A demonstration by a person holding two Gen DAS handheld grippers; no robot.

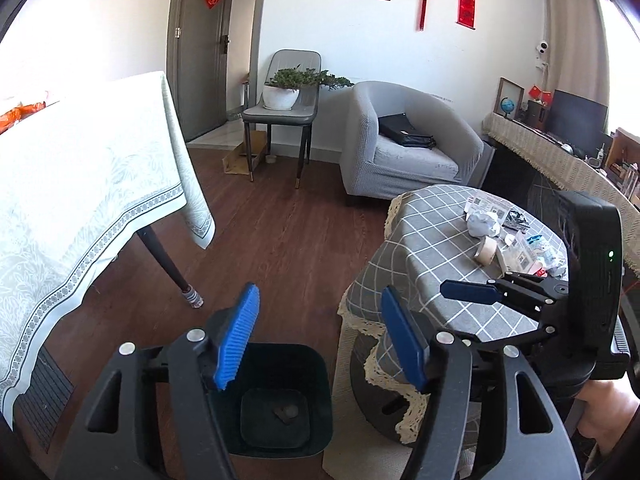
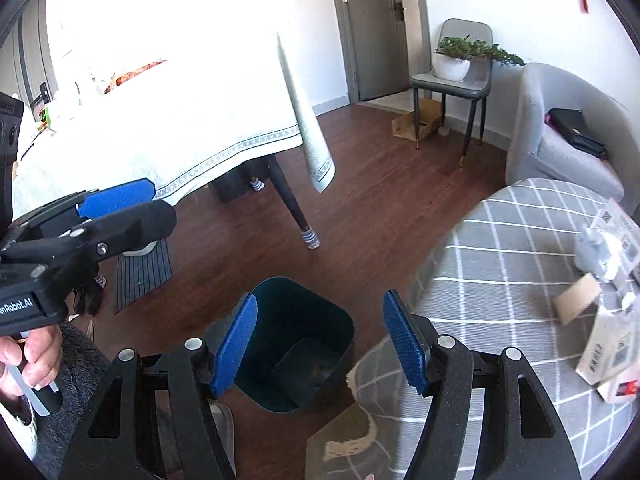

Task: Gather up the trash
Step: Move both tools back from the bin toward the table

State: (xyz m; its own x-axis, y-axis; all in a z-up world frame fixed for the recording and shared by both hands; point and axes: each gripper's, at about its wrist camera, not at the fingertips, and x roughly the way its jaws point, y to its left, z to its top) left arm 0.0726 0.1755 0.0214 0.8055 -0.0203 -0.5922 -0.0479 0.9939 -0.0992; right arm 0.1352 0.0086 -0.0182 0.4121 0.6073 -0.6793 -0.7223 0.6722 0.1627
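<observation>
We see floor (image 1: 288,224): dark wood planks, slight sheen. Desk (image 1: 432,240): grey checked cloth, lace-like fringe. Bin (image 2: 304,320): dark smooth plastic (matt inside). Tongs' pads (image 2: 238,344): blue ribbed rubber-like; arms matt black plastic. Crumpled paper (image 1: 482,224) on desk.

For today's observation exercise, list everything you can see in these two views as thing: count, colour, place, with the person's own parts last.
Trash bin: one, dark teal, on the floor beside the round table; small scraps at its bottom.
Round table: one, grey checked cloth with lace edge, right of the bin.
Crumpled paper: one wad, pale grey, on the round table.
Tape roll: one, beige, near the wad.
Printed cartons: a few, white, at the table's right edge.
Large table: one, pale patterned cloth, left.
Armchair: one, grey, black bag on its seat.
Chair: one, grey, holding a white potted plant.
Left gripper: blue pads, open, empty, above the bin.
Right gripper: blue pads, open, empty.
</observation>
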